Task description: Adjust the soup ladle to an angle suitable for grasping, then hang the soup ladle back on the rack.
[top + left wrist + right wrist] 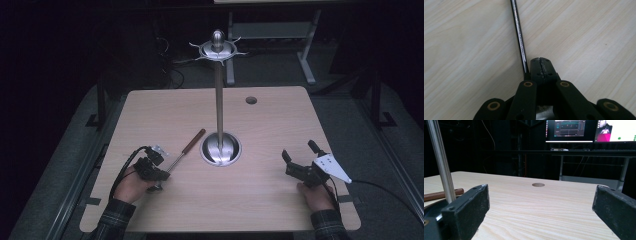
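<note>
On a pale wooden surface (pixel 260 195), near its middle: a metal stand (pixel 219 100), upright, with a round polished base, a thin pole and a ring of hooks at the top.

Just left of the base, flat on the surface: a long utensil (pixel 182 152), wooden handle toward the stand, thin metal shaft slanting back toward the person's side.

Over the near end of that shaft, in the left hand (pixel 131 186): the left gripper (pixel 161 175). From the left gripper view, clenched (pixel 541 62), jaws pressed tight with nothing between them. Utensil shaft (pixel 520 37) just beside the left jaw, seemingly touching its outer side, its end hidden under the gripper's linkage. Not grasped.

At the right of the surface, well apart from stand and utensil, in the right hand (pixel 315 196): the right gripper (pixel 300 151), released, jaws spread wide and pointing away from the person, grey plate on top. From the right gripper view (pixel 540 195), low over the bare wood, with only wood grain between the jaws. At that view's left edge, the stand's pole (pixel 441 165) and, behind it, the tip of the utensil's brown handle (pixel 439 195).

Toward the far edge of the surface: a small round hole (pixel 251 100). Beyond the surface, in the dark: lit monitors (pixel 566 130) on another desk.
</note>
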